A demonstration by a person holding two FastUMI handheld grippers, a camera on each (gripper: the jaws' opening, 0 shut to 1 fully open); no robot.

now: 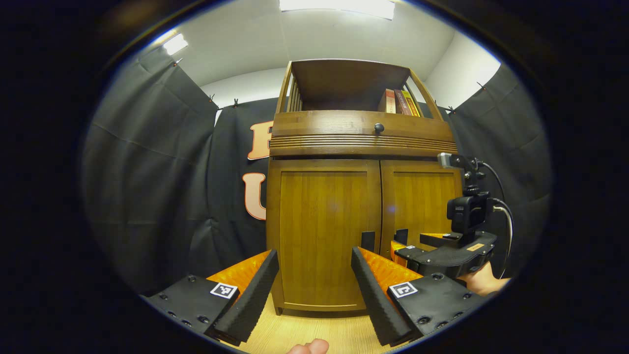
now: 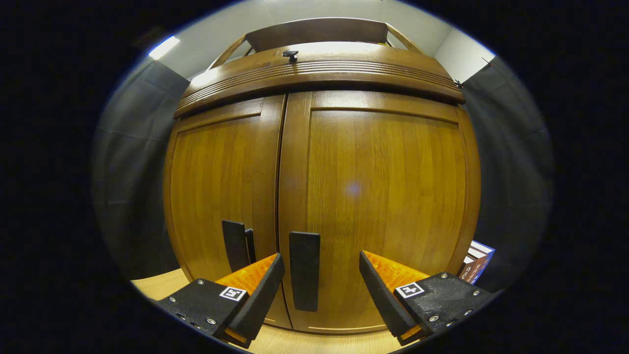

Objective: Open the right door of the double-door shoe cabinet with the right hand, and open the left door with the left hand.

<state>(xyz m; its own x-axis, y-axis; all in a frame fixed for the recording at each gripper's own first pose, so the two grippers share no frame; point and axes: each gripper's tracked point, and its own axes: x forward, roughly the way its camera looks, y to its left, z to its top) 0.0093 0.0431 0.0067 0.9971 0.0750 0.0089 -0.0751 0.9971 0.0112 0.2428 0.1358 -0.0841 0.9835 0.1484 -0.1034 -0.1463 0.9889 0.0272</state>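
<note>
Closed shoe cabinet (image 1: 363,206) beyond spread left tongs (image 1: 314,295), right tongs (image 1: 400,241) near its doors.

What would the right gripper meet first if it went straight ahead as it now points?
Probably the right door's handle, which stands between the open fingers of the right gripper, slightly left of centre; behind it is the shut right door. Depth is unclear.

Open gap between right claw (image 2: 322,290) fingers, right door handle (image 2: 304,270) inside, untouched.
</note>
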